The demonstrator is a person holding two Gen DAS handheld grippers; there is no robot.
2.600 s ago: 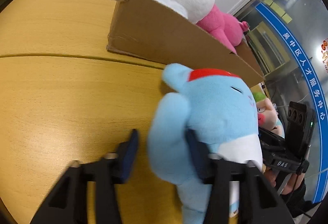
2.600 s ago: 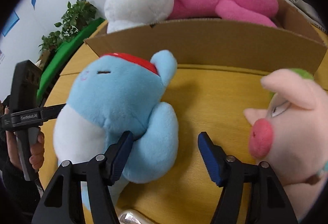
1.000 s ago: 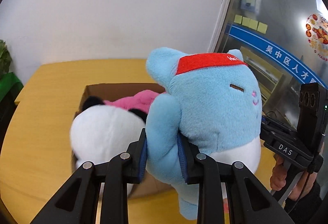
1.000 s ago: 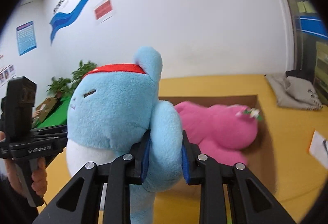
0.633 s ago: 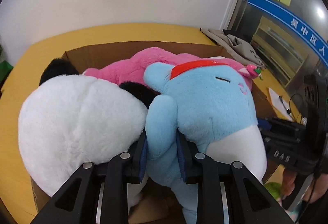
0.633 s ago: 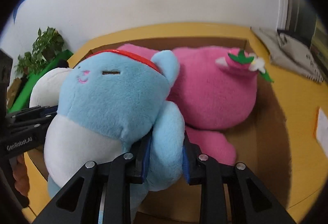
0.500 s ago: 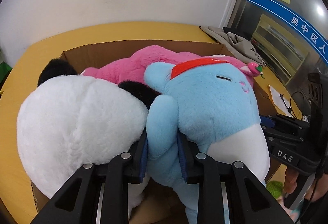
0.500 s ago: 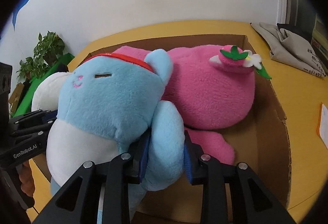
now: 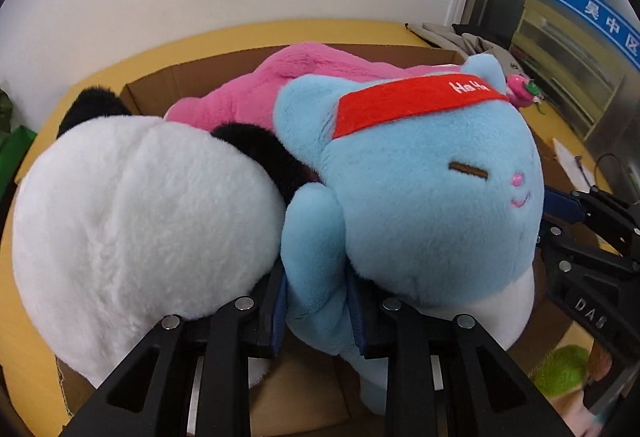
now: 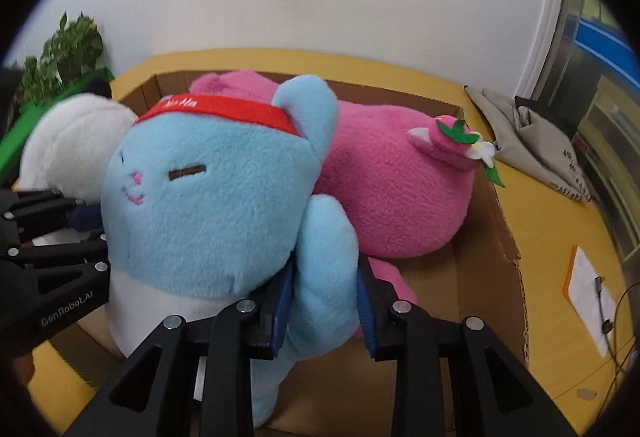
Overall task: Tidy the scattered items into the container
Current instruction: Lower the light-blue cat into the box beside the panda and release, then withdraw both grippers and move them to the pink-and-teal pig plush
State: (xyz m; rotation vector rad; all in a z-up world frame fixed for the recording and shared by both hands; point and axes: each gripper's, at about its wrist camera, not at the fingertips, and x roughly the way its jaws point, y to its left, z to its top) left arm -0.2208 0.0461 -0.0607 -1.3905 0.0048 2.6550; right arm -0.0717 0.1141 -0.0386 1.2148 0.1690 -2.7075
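Three plush toys at one cardboard box [image 10: 502, 237]: blue plush [image 9: 420, 197], pink plush [image 10: 400, 189], panda plush [image 9: 140, 217]. Left gripper [image 9: 316, 311] and right gripper [image 10: 325, 311] each clamped narrow on one blue plush arm, angled down over the box's near edge.

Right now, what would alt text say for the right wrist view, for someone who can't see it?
A gripper pinches the arm of a blue plush over a cardboard box. A pink plush lies in the box behind it, a white plush sits left, and the other gripper reaches in from the left.
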